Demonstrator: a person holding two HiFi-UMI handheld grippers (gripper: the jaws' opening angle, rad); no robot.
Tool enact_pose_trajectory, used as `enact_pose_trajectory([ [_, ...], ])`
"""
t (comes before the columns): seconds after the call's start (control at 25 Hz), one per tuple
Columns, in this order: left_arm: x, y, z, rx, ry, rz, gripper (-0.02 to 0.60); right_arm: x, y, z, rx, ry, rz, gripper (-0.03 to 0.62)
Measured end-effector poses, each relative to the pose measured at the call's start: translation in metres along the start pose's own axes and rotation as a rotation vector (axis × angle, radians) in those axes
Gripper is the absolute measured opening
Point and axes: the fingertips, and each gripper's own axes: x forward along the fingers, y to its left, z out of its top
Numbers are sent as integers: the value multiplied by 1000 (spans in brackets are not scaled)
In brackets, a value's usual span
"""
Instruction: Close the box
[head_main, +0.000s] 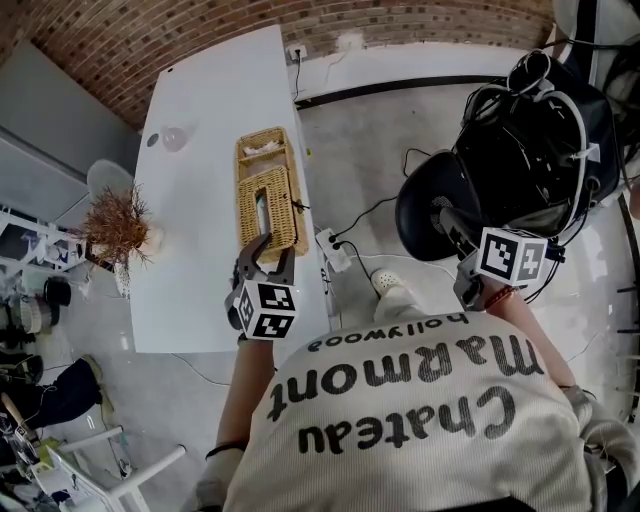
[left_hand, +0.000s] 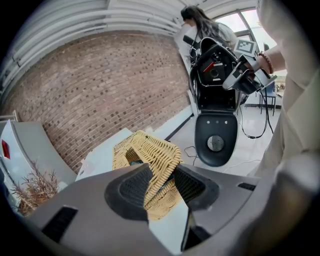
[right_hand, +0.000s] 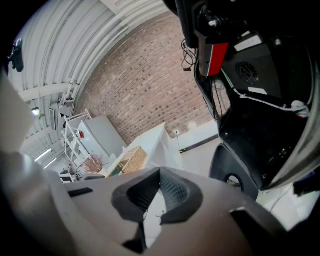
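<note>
**Left gripper pinches the wicker lid; right gripper hangs shut beside the chair**

A white table (head_main: 200, 100) runs away from the person toward a brick wall (head_main: 150, 40). At its left edge stands a dried plant (head_main: 115, 225), well apart from the box. A small pinkish round thing (head_main: 174, 138) sits near the far end. On the floor just right of the table lie a white power strip (head_main: 338, 255) and loose cables. Further right is a black office chair (head_main: 435, 205) piled with black gear (head_main: 530, 140), close beside the person's right hand.

The wicker box (head_main: 268, 150) lies lengthwise on the table, near its right edge. Its far part is open at the top, with something pale inside that is too small to name. The near part is covered by the lid (head_main: 272, 215). A long slot in the lid shows something teal and white beneath, which I cannot identify.

The left gripper (head_main: 272, 248) is clamped on the near edge of the lid. In the left gripper view the wicker sits tight between both pads, and the lid is tilted up off the table.

The right gripper (right_hand: 159, 186) is out over the floor near the chair. Its jaws meet at the tips with nothing between them.
</note>
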Motion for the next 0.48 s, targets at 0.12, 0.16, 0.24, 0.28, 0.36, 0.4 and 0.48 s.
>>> enact_pose_trajectory([
  [0.12,1,-1,-2,3,4,4,160,1,-1,-2,3,-3,0,3],
  [0.16,1,-1,-3,6,5,7,158,1,-1,-2,3,-4,0,3],
  [0.24,1,-1,-4,12,7,11,158,1,0,-2,2,-4,1,3],
  [0.28,1,0,-4,15,9,13,158,1,0,-2,1,-4,1,3],
  [0.36,1,0,-3,20,12,17,158,0,-1,-3,3,-4,-1,3],
  [0.4,1,0,-3,21,13,18,158,0,-1,-3,5,-5,-3,3],
  [0.48,1,0,-3,21,13,16,158,-2,-3,-3,10,-7,-5,3],
])
